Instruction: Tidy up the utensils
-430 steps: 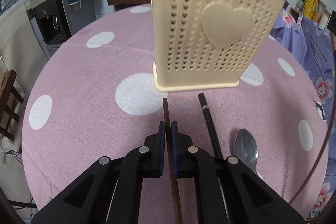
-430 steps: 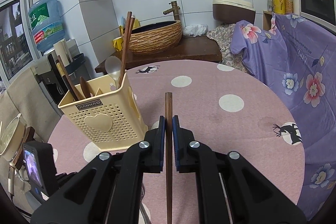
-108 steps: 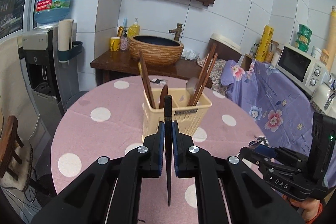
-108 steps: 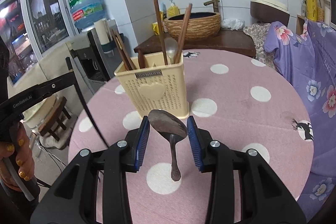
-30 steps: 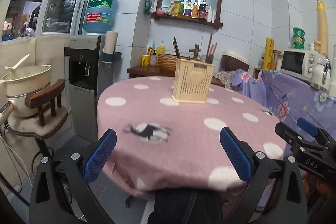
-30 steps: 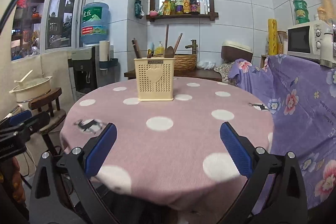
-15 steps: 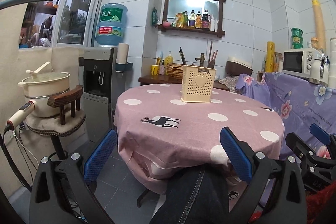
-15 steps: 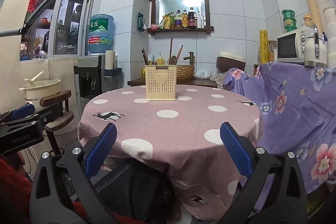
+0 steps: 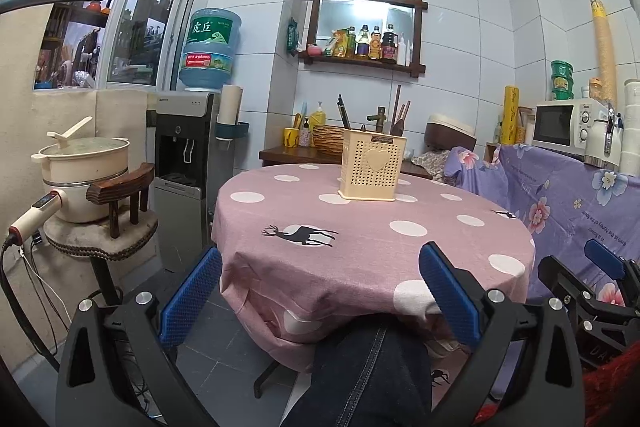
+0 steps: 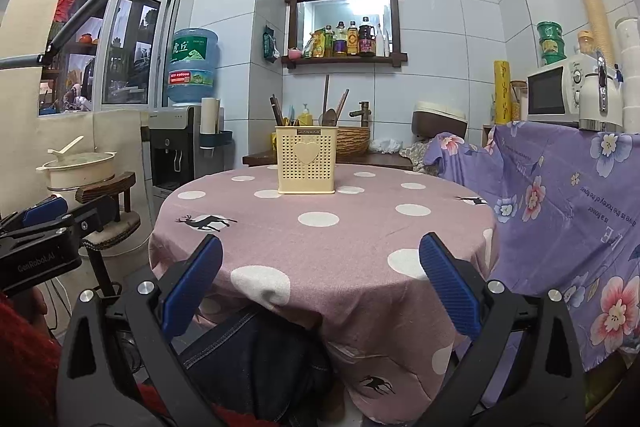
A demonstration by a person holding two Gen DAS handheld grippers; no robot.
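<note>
A cream perforated utensil holder [image 9: 371,169] [image 10: 306,164] with a heart on its front stands upright near the far side of the round table [image 9: 372,239] [image 10: 324,239], which wears a pink polka-dot cloth. Chopsticks [image 10: 276,110] and a spoon [image 10: 330,116] stick up out of the holder. My left gripper [image 9: 320,283] is wide open and holds nothing, well back from the table, below its near edge. My right gripper [image 10: 320,275] is likewise wide open with nothing in it, pulled back to the same distance. Each gripper shows at the edge of the other's view.
A person's denim-clad knee [image 9: 372,371] sits between the grippers under the table edge. A water dispenser [image 9: 188,163] and a stool with a cream pot [image 9: 86,163] stand at the left. A purple floral cloth [image 10: 560,211] covers furniture at the right, under a microwave [image 9: 560,125].
Both grippers have drawn further back and lower from the table, so the holder looks smaller. Both stay wide open. Earlier the left held a chopstick and the right a spoon; both have been let go.
</note>
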